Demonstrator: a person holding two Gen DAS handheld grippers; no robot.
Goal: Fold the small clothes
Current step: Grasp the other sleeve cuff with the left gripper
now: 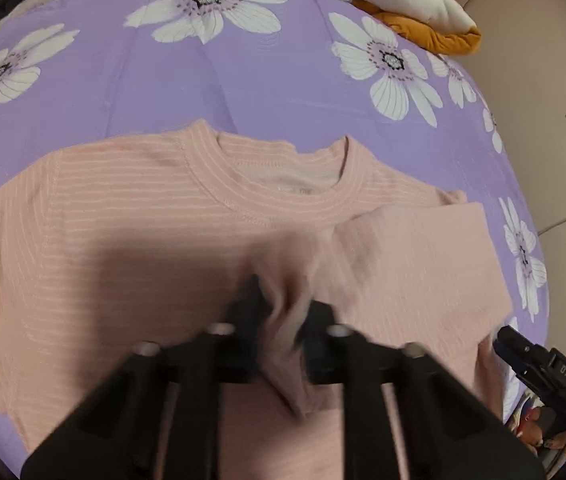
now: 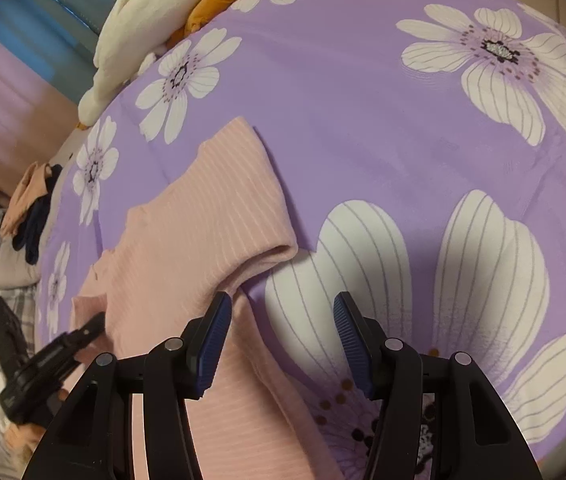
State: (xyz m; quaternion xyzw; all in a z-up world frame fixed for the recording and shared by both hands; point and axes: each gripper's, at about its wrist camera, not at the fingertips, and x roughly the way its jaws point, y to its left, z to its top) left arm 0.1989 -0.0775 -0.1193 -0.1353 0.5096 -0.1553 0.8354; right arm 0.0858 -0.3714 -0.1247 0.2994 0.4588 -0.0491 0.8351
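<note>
**Left tongs pinch the pink shirt; right tongs stand apart over the sheet**

Here, in the left wrist view, the pink shirt (image 1: 131,216) lies spread across the middle of the frame on a purple sheet (image 1: 187,92) printed with large white flowers. Its left side runs off the left edge, and its round neckline sits at centre, facing the top of the frame. Low in the middle, the left tongs (image 1: 283,312) are closed on a bunched-up fold of the shirt, which stands up between the pads and looks blurred. To the right of that, a sleeve is folded in over the shirt's body. At the upper right lies a cream and mustard bundle (image 1: 423,8). At the lower right edge, a part of the right tongs pokes in beside the shirt's edge.

In the right wrist view, a heap of clothes (image 2: 31,208) sits at the far left edge. Below it, at lower left, the left tongs (image 2: 91,330) show again, dark and blurred, their tip against the shirt. The shirt (image 2: 203,220) fills the centre-left, striped, with the folded sleeve reaching toward the upper middle. The cream and mustard bundle (image 2: 155,12) lies at the top left. At bottom centre, the right tongs (image 2: 283,320) stand about half open with nothing between the blue pads; the left pad is over the shirt's edge, the right pad over a white flower on the sheet (image 2: 363,100).
</note>
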